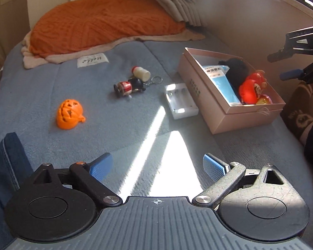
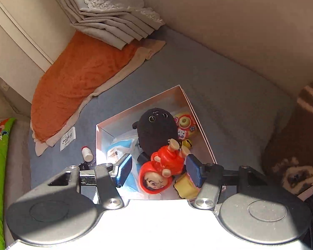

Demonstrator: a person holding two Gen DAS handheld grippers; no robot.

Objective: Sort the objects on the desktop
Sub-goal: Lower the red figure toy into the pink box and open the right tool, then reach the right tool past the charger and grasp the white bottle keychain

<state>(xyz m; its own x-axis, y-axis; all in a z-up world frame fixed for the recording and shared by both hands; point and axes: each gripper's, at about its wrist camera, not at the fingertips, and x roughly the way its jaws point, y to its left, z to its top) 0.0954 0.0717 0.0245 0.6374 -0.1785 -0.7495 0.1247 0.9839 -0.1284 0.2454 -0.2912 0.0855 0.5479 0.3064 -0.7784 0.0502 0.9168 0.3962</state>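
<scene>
Four loose items lie ahead of the left gripper, fingers apart and empty — orange pumpkin ahead-left, battery case ahead-right, long axis running away | right gripper fingers apart over the box, red doll between them, contact unclear | box also holds black plush, blue packet.

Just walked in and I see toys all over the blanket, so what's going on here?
Someone is sorting toys into a pink cardboard box. The right hand-held gripper hangs open over the box, around a red-hooded doll figure. The left hand-held gripper is open and empty; an orange plastic pumpkin is among the toys outside the box.
</scene>
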